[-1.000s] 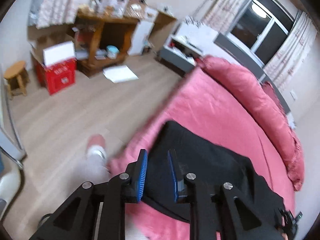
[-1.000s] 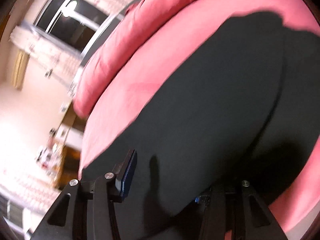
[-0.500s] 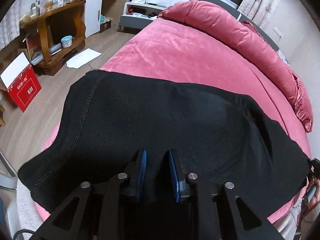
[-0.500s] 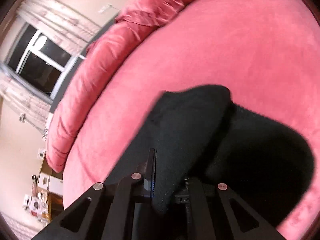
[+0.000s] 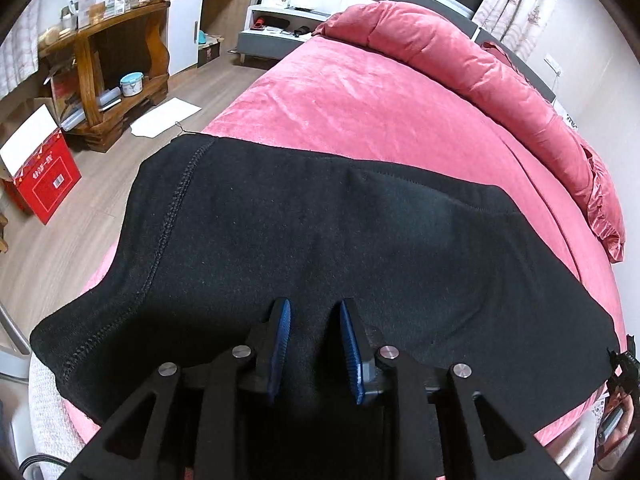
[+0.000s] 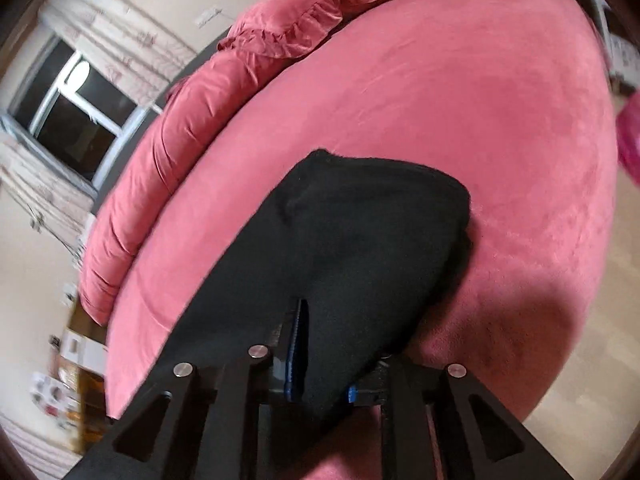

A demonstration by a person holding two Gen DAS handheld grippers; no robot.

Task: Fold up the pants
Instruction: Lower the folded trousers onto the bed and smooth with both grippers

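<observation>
Black pants [image 5: 320, 240] lie spread across the near end of a pink bed [image 5: 380, 112], a stitched seam running down their left side. My left gripper [image 5: 314, 344] points down onto them. A ridge of the black cloth sits between its blue pads [image 5: 280, 344], and its jaws are opening. In the right wrist view a bunched end of the pants [image 6: 360, 240] runs back between the fingers of my right gripper [image 6: 324, 360]. One blue pad [image 6: 298, 344] presses on the cloth, which covers the other finger. These jaws are opening too.
A rolled pink quilt [image 5: 460, 60] lies along the bed's far side. Left of the bed, on the wooden floor, are a red box [image 5: 44, 180], a white sheet [image 5: 164, 116] and a wooden shelf unit [image 5: 116, 48]. A window [image 6: 76, 116] shows in the right view.
My left gripper has swung from beside the bed to over it and sunk, laying the pants flat. My right gripper has closed on a bunched end of cloth and carried it sideways.
</observation>
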